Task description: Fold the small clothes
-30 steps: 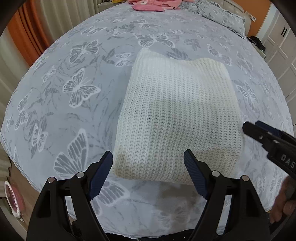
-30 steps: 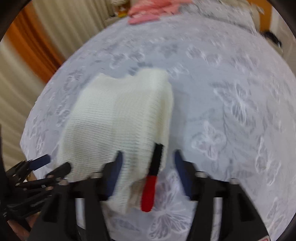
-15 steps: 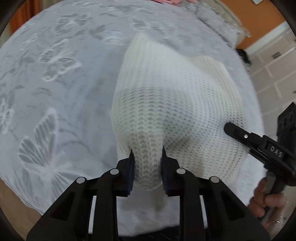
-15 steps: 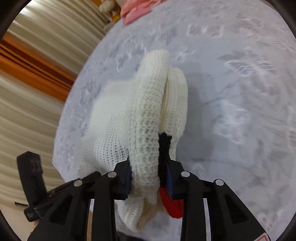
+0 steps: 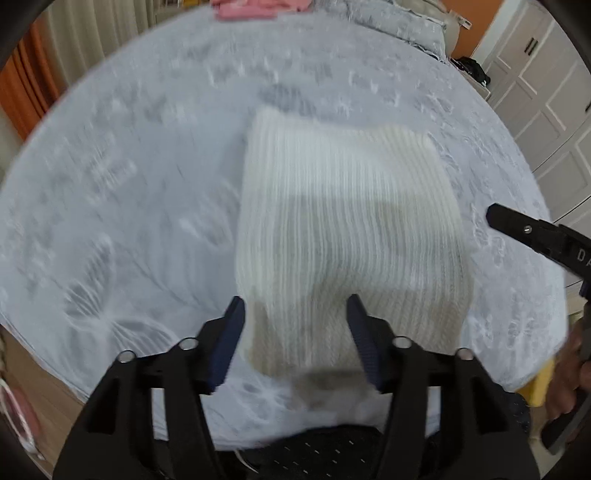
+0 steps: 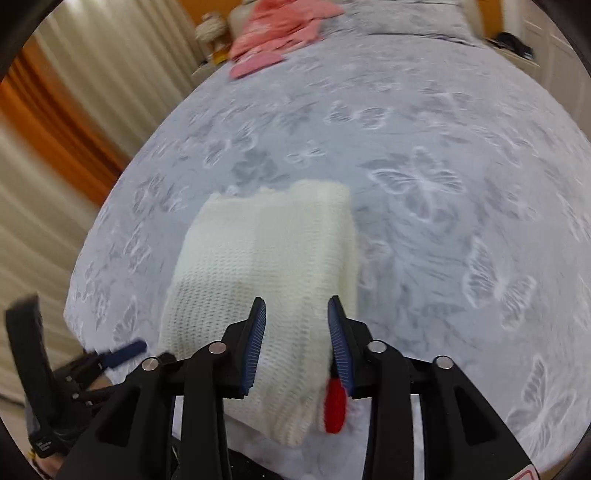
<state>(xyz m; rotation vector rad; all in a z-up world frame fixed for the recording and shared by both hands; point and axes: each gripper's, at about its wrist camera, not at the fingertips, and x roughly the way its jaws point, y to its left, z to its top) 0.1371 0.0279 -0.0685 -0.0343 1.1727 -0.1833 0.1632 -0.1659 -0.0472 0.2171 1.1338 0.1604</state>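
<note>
A white knitted sweater (image 5: 343, 236) lies folded on the near part of a bed (image 5: 147, 155) with a gray butterfly cover. The left gripper (image 5: 295, 332) hangs over the near edge of the sweater with its jaws wide apart, holding nothing. The right gripper (image 6: 297, 339) is over the near right corner of the sweater, and its jaws are apart too, one on each side of the knit. A red bit (image 6: 335, 406) sticks out beside that corner. Pink clothes (image 6: 280, 33) sit at the far end of the bed.
</note>
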